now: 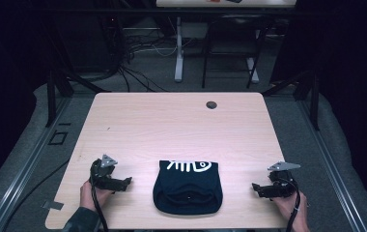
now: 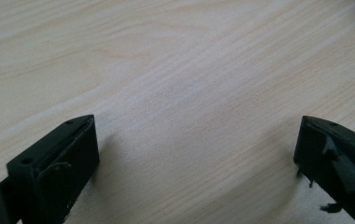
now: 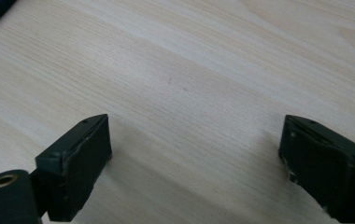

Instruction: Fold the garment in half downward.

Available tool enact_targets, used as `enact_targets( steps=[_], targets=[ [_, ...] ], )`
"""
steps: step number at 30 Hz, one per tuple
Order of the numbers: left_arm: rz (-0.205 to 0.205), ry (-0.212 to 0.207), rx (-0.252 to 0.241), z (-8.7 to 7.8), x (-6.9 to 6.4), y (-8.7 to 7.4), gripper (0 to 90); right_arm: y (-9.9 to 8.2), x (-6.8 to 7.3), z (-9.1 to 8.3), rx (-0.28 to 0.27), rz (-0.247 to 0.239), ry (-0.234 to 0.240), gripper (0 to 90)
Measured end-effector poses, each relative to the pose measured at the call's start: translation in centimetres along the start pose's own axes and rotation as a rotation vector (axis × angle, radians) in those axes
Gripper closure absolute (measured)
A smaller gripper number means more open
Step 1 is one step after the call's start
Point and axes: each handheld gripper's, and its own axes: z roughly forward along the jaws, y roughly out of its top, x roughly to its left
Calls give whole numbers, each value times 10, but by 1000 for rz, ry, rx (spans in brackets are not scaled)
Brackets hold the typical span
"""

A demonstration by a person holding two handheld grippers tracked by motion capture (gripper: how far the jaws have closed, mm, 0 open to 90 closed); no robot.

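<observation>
2 hand-held grippers sit low over a pale wooden bench (image 1: 172,121), 1 at each lower corner of the high view. The left gripper (image 1: 123,182) is at lower left, the right gripper (image 1: 258,187) at lower right, each pointing inward toward a folded dark garment (image 1: 187,188) with a white print. The garment lies at lower centre, close to the bench's near edge, well apart from both grippers. Bare wood lies between each gripper and the cloth. The upper half of the bench is open, apart from a small dark round spot (image 1: 211,104) near the far edge. In both gripper views the jaws stand wide apart over bare wood, holding nothing.
</observation>
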Motion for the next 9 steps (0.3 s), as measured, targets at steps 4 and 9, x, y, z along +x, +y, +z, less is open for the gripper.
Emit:
enact_targets(
  steps=[4,9],
  targets=[
    [-11,5,-20,1,1,-2,0,-2,-1,0,-13,3,-1,81],
    [-11,6,-37,1,1,-3,0,-3,-1,1,-28,4,-2,71]
  ],
)
